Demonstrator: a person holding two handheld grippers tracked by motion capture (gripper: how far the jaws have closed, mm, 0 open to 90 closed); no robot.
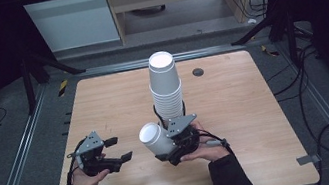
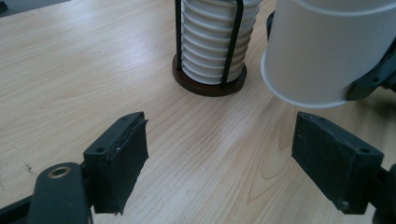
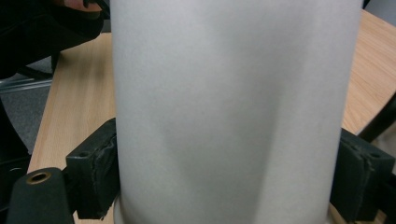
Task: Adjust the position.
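High view first: single white paper cup (image 1: 154,138) being pinched across its body by the right gripper (image 1: 177,143), tipped over so the long axis is running roughly sideways and a bit up, closed bottom pointing toward the left side of the table, rim buried back by the jaws. Hovering just above the wood near the front edge, right in front of the tall stack of white paper cups (image 1: 165,87) sitting in a black wire holder with a dark round base (image 2: 208,84).

Left gripper (image 1: 104,158) waiting near, off to the cup's left, jaws spread wide with nothing between them. Looking along them in the left gripper view, white cup hanging up and to the right of the gap, not between the pads yet. So probably needing a short reach rightward if a handover is coming; right hand already on it, left the free one.

Right gripper view: both black pads squeezing the cup wall from either side, looking like a slight dent.

Resting under all of it: light wooden table (image 1: 236,111), small dark grommet (image 1: 198,72) toward the back. Around that, grey floor, metal rails, loose cables, pale cabinets behind.
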